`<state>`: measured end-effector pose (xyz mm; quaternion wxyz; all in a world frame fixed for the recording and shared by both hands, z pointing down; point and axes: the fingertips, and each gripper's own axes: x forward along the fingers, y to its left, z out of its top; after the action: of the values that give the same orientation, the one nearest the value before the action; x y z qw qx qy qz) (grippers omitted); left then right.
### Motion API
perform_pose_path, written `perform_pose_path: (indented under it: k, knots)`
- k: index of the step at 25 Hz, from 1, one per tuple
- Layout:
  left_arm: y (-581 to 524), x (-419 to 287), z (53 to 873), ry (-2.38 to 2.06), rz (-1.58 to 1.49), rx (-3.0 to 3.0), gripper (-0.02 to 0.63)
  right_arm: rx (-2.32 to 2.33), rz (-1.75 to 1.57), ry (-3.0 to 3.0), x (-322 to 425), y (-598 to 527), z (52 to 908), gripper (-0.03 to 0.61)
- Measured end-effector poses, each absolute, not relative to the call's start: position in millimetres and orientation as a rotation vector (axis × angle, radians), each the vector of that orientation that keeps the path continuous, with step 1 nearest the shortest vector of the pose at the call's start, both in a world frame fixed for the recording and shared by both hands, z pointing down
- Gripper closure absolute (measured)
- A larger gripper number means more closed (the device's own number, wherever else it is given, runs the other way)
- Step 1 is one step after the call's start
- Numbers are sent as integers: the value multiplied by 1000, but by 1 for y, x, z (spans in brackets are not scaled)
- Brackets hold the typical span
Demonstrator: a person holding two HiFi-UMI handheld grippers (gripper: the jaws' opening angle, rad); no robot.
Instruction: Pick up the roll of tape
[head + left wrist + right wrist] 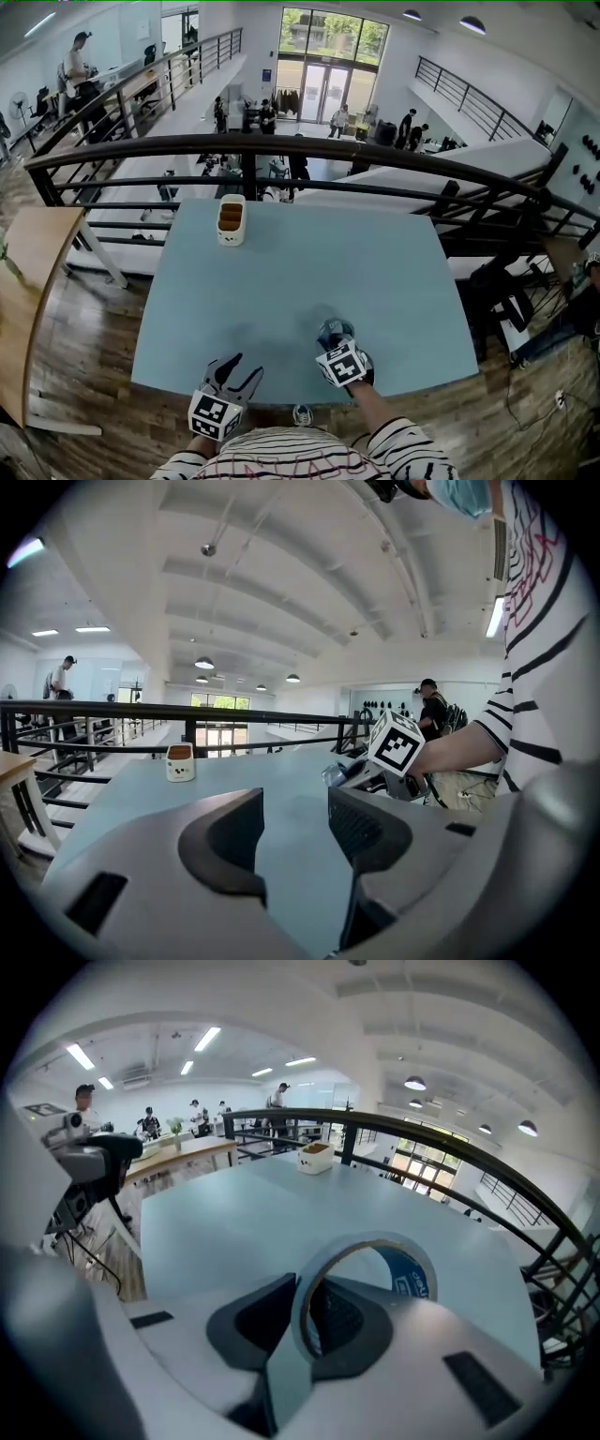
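Observation:
The roll of tape (415, 1266) is a pale ring with a blue inner core. It stands upright between the jaws of my right gripper (306, 1314), which pinch its wall. In the head view the roll of tape (331, 330) hangs just above the near part of the light blue table (309, 253), in my right gripper (337, 339). My left gripper (244, 369) sits at the table's front edge, left of the right one. The left gripper (295, 822) is open with nothing between its jaws. From there the right gripper's marker cube (394, 743) and the tape (337, 773) show to the right.
A small white container with brown contents (231, 220) stands at the table's far left. A black railing (281, 148) runs behind the table, with a drop to a lower floor beyond. A wooden table (28, 281) is to the left. A camera on a tripod (89, 1159) stands beside the table.

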<state>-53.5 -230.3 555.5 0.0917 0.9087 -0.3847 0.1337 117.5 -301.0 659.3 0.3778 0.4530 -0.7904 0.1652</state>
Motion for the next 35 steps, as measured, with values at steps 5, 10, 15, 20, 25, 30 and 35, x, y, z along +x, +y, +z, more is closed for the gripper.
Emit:
perform_pose_path:
  k: [5, 10, 15, 20, 25, 30, 35]
  knots:
    - [-225, -46, 553, -1092, 401, 2748, 420, 1325, 441, -2083, 121, -281, 621, 514]
    - [-220, -40, 554, -1005, 412, 2797, 461, 1462, 428, -2167, 116, -259, 587, 514]
    - [-214, -38, 560, -931, 434, 2825, 532, 1562, 386, -2201, 110, -237, 567, 514]
    - [-207, -44, 563, -867, 456, 2858, 568, 1673, 389, -2202, 103, -216, 562, 514]
    - [-202, -46, 572, -828, 502, 2869, 581, 1725, 411, -2190, 96, -197, 565, 514]
    - [-198, -51, 580, -789, 538, 2860, 584, 1777, 417, -2190, 89, -184, 561, 514]
    - [-196, -53, 580, -774, 533, 2862, 584, 1819, 424, -2185, 85, -173, 560, 514]
